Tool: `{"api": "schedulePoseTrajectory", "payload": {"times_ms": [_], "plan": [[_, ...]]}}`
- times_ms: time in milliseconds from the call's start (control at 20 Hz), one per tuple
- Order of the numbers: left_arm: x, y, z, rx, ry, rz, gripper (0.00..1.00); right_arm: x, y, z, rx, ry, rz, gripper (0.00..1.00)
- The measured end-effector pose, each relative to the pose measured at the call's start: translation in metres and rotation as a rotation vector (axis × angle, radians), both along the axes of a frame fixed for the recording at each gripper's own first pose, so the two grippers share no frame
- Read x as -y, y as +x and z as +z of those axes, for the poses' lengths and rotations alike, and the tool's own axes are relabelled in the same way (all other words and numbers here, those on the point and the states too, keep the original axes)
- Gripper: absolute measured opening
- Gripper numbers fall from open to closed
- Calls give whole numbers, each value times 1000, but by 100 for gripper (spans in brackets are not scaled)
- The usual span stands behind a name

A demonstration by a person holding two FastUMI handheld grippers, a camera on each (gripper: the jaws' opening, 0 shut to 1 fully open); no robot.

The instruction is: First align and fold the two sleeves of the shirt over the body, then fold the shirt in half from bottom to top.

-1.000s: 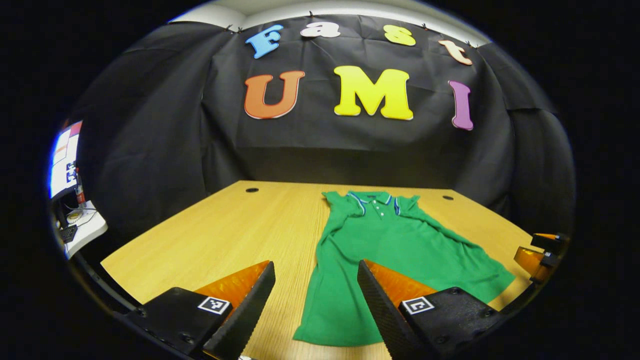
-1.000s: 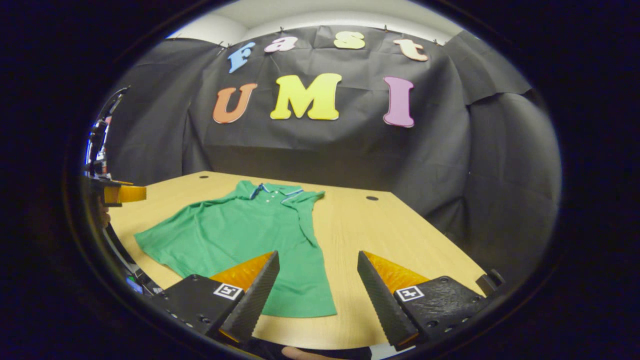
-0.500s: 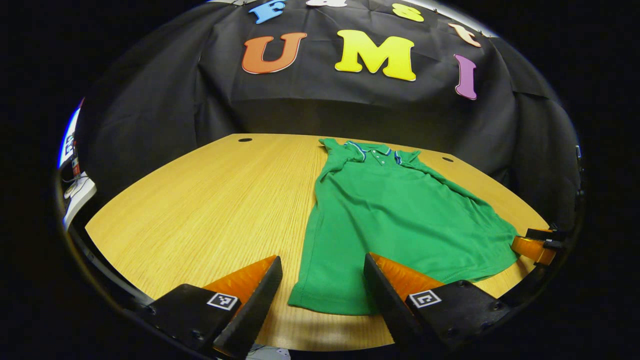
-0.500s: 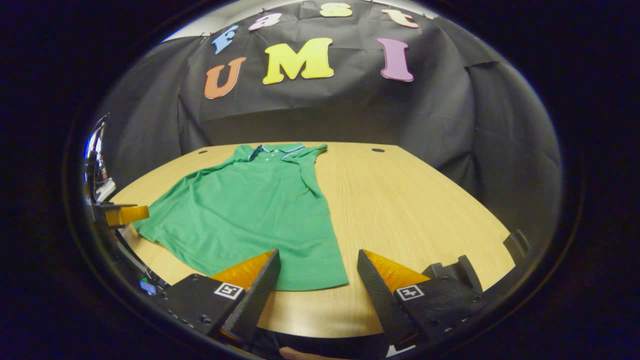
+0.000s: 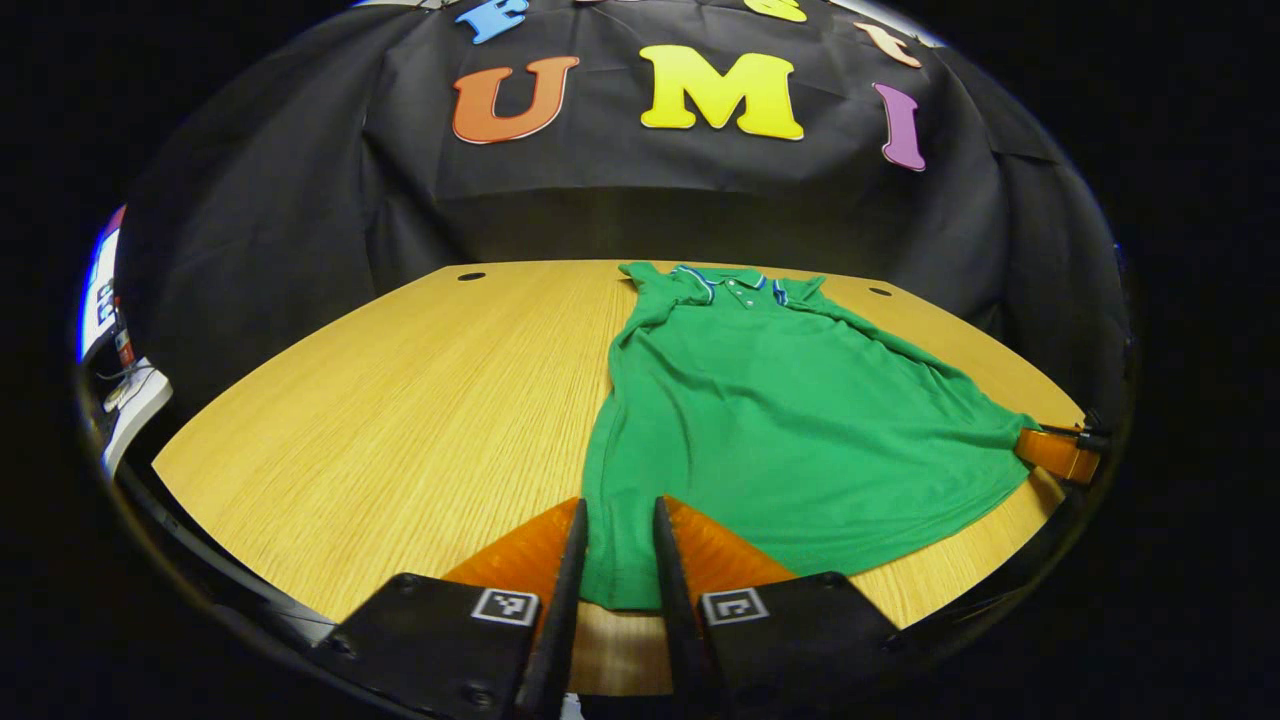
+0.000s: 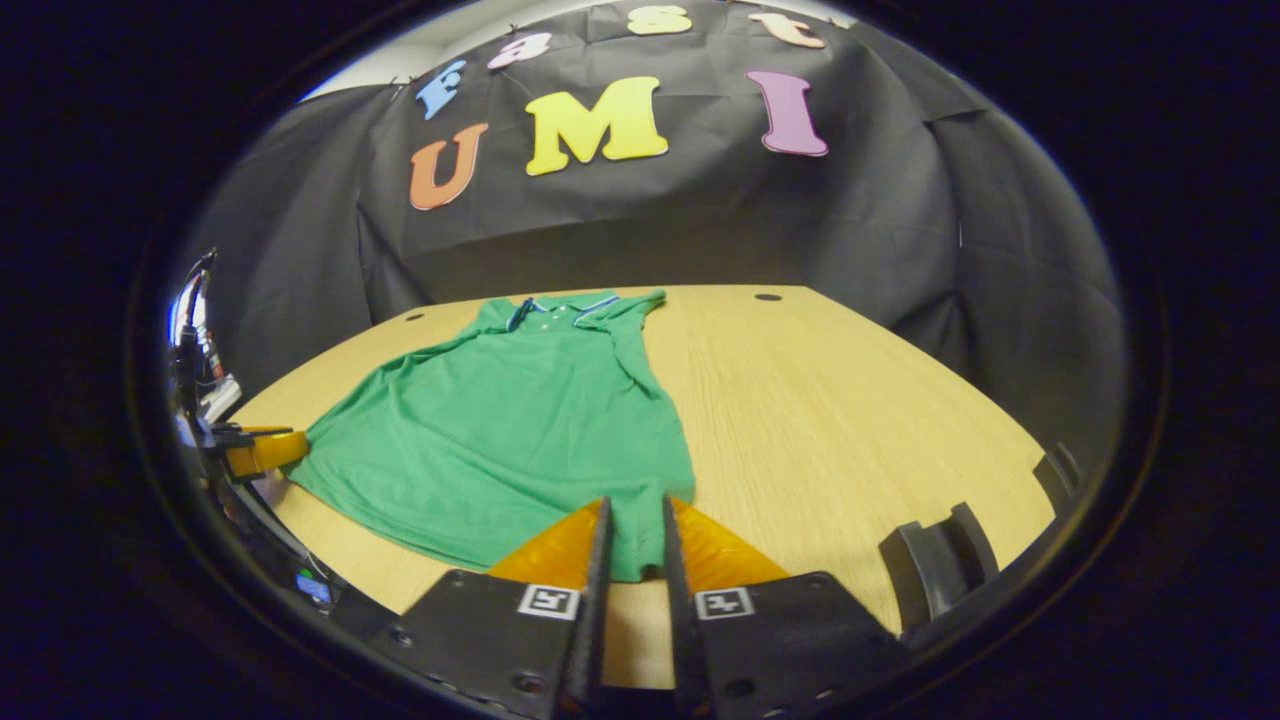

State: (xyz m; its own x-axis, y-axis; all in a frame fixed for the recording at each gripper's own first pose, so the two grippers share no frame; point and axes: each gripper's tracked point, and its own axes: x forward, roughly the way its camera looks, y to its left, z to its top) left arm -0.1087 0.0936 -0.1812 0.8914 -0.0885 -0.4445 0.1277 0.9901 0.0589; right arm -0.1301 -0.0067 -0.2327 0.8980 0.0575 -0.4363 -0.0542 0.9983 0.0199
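Shirt point(image 5: 790, 420) flat on desk point(image 5: 400, 400), sleeves already folded in, collar at far end. Left gripper point(image 5: 612, 560) and right gripper point(image 6: 632, 555) at near hem corners, jaws pinching the hem, apparently for the bottom-to-top fold.

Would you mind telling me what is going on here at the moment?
A person is folding a green polo shirt on a wooden table with two handheld grippers. The left gripper and right gripper each pinch a bottom hem corner. The sleeves look already folded in; the bottom-to-top fold seems about to begin.
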Motion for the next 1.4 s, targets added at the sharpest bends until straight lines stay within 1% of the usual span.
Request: {"api": "schedulePoseTrajectory", "payload": {"times_ms": [50,100,150,200,300,400,500,600,700,800,950,1100,1250,1400], "plan": [[0,-1,1,5,4,-1,36,-3,1,-3,-16,2,14,16],[0,0,0,7,3,6,28,-4,2,0,1,3,22,11],[2,2,0,12,1,7,10,-6,1,-2,-5,-17,31,6],[4,2,0,15,3,1,8,-6,2,2,10,-37,40,1],[7,3,9,45,-19,3,6,-9,-1,5,25,-63,60,1],[7,4,24,102,-6,-3,6,-8,-3,14,51,-72,59,1],[9,6,34,132,0,-11,6,-9,-4,24,80,-77,65,1],[10,8,44,149,5,-10,6,-10,-1,40,118,-80,65,1],[13,12,57,176,-4,-14,6,-11,3,61,179,-99,67,1],[14,21,67,197,7,-17,6,-12,12,83,239,-122,69,1],[20,35,90,228,24,-33,6,-14,30,108,299,-129,75,0],[29,55,125,281,20,-45,6,-10,56,139,351,-127,62,0],[40,82,163,335,31,-64,6,-6,89,173,400,-133,49,0],[52,116,190,368,44,-80,6,-2,127,201,423,-134,36,0]]}}
